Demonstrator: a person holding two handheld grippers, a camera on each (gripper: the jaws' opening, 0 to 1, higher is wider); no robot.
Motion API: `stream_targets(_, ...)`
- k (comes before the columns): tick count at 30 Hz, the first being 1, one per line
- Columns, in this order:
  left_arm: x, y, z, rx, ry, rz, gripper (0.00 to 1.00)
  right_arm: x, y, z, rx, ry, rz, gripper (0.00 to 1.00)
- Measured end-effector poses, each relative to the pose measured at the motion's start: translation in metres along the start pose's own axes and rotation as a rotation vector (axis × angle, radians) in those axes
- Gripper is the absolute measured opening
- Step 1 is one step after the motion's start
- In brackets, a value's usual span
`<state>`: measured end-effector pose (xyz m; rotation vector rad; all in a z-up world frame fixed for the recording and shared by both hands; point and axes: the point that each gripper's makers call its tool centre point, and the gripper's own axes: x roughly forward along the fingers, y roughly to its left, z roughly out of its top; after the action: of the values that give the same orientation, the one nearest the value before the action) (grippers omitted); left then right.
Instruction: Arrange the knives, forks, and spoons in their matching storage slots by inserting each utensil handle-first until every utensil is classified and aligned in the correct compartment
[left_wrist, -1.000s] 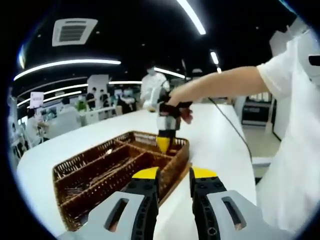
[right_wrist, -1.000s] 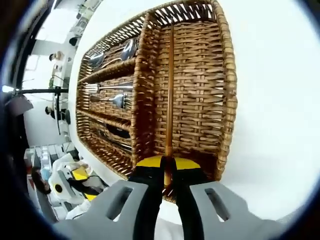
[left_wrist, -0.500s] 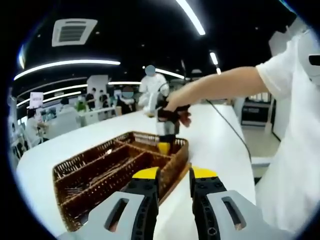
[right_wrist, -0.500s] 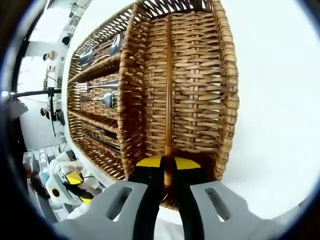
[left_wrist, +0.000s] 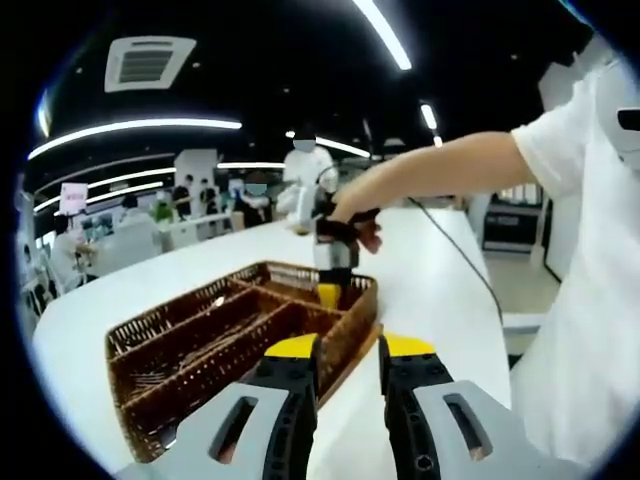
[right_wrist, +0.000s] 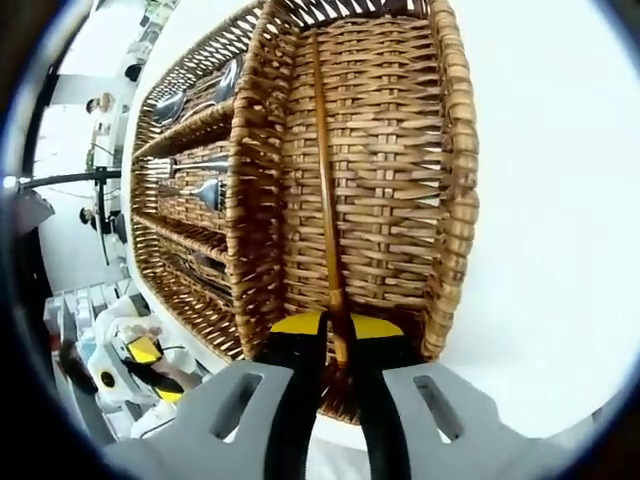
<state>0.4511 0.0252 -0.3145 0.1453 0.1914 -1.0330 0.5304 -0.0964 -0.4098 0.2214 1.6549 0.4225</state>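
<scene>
A brown wicker cutlery basket (left_wrist: 130, 338) lies on the white table (left_wrist: 430, 290), just ahead of my left gripper (left_wrist: 350, 347), which is open and holds nothing. My right gripper (left_wrist: 328, 294), held by a person's hand, hangs over the basket's far cross compartment. In the right gripper view my right gripper (right_wrist: 338, 328) is shut on a thin wooden chopstick (right_wrist: 324, 180), which runs lengthwise down into that wide compartment of the basket (right_wrist: 456, 180). Spoons (right_wrist: 172, 104), forks (right_wrist: 205, 190) and dark knives (right_wrist: 195, 262) lie in the long slots to the left.
The person's bare arm (left_wrist: 450, 170) and white shirt (left_wrist: 590, 300) fill the right side of the left gripper view. A black cable (left_wrist: 465, 255) trails over the table. Several people stand far behind the table, and bare white tabletop (right_wrist: 560, 200) lies beside the basket.
The right gripper has sunk a little toward the basket's end compartment. The chopstick's far end has swung left inside it. The left gripper has not moved.
</scene>
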Motion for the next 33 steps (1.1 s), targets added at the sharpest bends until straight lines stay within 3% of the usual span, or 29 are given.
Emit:
stream_targets(9,0.001,-0.002,0.001,0.003,0.004,0.002,0.22,-0.007,0.007,0.014,-0.031,-0.02,-0.016,0.11)
stream_targets(12,0.0,-0.001,0.001,0.001,0.006,0.005,0.22,-0.009,0.002,0.022,-0.064,-0.039,-0.063,0.11)
stream_targets(19,0.0,-0.003,0.0,0.0,0.012,0.008,0.22,-0.012,0.001,0.044,-0.108,-0.077,-0.101,0.12)
stream_targets(33,-0.002,0.004,-0.002,-0.002,0.02,0.019,0.22,-0.005,-0.002,0.063,-0.151,-0.061,-0.186,0.09)
